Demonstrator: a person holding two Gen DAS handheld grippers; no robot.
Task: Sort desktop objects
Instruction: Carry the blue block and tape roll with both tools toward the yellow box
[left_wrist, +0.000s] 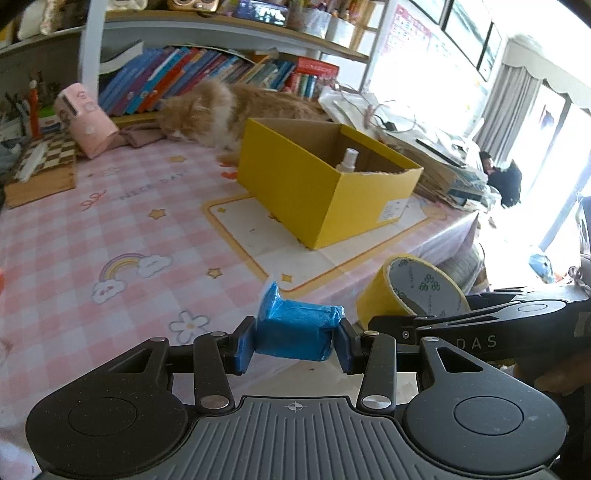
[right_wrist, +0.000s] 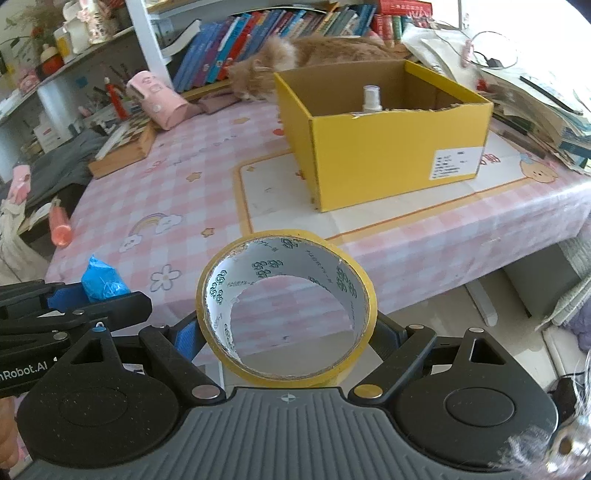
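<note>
Ahead of both your grippers spreads the desk (right_wrist: 406, 236), under a glossy pink-and-white checked cover printed with rainbows, stars and flowers, a cream panel with a yellow border at its middle. Beyond your fingertips, on that panel, stands the yellow cardboard box (right_wrist: 388, 147), open-topped, raw brown card inside, a white label on its near wall; its near rim looks ragged. Behind the box a fluffy ginger cat (left_wrist: 207, 110) lies along a row of leaning books (left_wrist: 177, 74).

In your right gripper (right_wrist: 288, 332) sits the roll of yellow tape (right_wrist: 354, 354), a broad ring held on edge with its hollow facing you, the grey inner core printed with green marks. The jaws stand wide and their blue pads (right_wrist: 184, 338) press on the roll's outer sides: it is gripped, up off the desk near the front edge.

In your left gripper (left_wrist: 293, 343) the jaws are drawn close, clamping a small blue packet (left_wrist: 295, 328) of crinkled shiny film, blocky, with a flared crimped end rising to the left of your fingers. It too is clear of the desk, just left of the tape.

Inside the box, far ahead of your fingers, a small white spray bottle (right_wrist: 371, 98) stands upright. Well left of the right gripper, an orange cylinder (right_wrist: 61, 225) lies at the desk's edge.
</note>
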